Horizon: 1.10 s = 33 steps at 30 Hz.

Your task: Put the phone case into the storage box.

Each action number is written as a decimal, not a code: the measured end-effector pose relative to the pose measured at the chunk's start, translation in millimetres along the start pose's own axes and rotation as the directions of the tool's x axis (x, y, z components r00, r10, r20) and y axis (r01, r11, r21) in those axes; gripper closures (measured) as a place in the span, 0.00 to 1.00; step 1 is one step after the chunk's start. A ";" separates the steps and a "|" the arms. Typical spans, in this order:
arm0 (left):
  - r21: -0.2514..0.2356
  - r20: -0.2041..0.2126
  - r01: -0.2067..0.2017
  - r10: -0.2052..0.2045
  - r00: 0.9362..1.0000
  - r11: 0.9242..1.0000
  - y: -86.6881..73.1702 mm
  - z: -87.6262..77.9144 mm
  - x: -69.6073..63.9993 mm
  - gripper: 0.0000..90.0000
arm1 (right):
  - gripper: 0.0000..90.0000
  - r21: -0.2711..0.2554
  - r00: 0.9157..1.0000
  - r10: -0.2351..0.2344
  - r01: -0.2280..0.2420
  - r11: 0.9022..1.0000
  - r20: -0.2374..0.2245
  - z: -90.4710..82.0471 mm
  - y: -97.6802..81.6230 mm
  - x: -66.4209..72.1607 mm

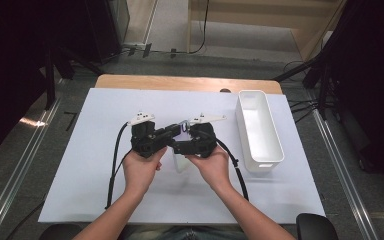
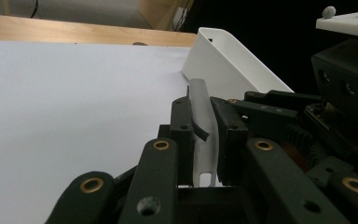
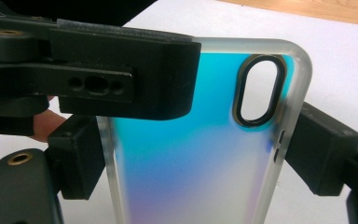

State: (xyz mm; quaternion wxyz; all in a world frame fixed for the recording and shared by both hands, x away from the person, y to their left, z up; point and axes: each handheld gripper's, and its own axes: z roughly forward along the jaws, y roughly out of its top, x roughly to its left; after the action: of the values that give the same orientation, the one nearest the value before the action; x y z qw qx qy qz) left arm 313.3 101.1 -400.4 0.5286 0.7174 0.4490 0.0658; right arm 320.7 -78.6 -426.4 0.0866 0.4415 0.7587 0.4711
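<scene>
Even overhead light renders the white table sheet [image 1: 105, 165] bright in the high view, with soft shadows under the hands at centre, while the upper left and right edges of the frame fall to near black. In the left gripper view the near black jaws at the bottom are slightly soft. In the right gripper view the phone case [image 3: 200, 154] is sharp, with mild glare along its frosted rim.

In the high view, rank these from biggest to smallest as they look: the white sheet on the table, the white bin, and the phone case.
1. White sheet, by far the largest.
2. White bin, long and narrow, at the sheet's right edge.
3. Phone case, smallest; the claws and hands hide much of it, so its full size is unsure.
</scene>
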 end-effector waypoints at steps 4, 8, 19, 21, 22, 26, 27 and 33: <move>0.002 0.012 0.008 -0.008 1.000 1.000 0.0 0.6 0.5 0.88 | 0.17 0.006 1.000 -0.003 0.003 1.000 0.004 -1.0 0.1 -0.2; -0.001 0.022 0.026 -0.026 0.999 1.000 2.0 -1.3 2.6 0.84 | 0.17 0.009 1.000 -0.007 0.007 1.000 0.007 -1.4 0.4 0.3; 0.029 0.089 0.095 -0.097 0.991 0.995 14.4 -6.9 12.8 0.59 | 0.17 0.031 1.000 -0.021 0.022 0.999 -0.018 -3.2 -0.3 4.6; 0.038 0.101 0.110 -0.113 0.988 0.993 16.4 -7.4 15.1 0.58 | 0.17 0.029 1.000 -0.022 0.022 0.999 -0.021 -4.9 -0.1 4.8; 0.044 0.105 0.122 -0.126 0.986 0.992 17.6 -7.5 16.1 0.55 | 0.17 0.028 0.999 -0.026 0.026 0.999 -0.022 -6.0 0.0 4.7; 0.099 0.136 0.141 -0.154 0.979 0.985 22.1 -6.2 21.5 0.50 | 0.17 0.029 0.999 -0.028 0.029 0.999 -0.038 -9.6 0.3 5.2; 0.108 0.140 0.145 -0.159 0.977 0.984 22.7 -6.0 22.6 0.48 | 0.17 0.029 0.999 -0.031 0.032 0.999 -0.041 -10.1 0.2 4.9; 0.160 0.164 0.175 -0.201 0.966 0.971 26.2 -5.2 30.8 0.42 | 0.17 0.043 0.997 -0.033 0.036 0.998 -0.072 -11.9 -1.0 4.0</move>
State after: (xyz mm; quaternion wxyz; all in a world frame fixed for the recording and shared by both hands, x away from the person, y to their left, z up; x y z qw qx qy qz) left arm 343.5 125.7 -388.4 0.5172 0.7109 0.4693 -0.0822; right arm 311.3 -83.3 -419.7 0.0579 0.4133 0.7790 0.4679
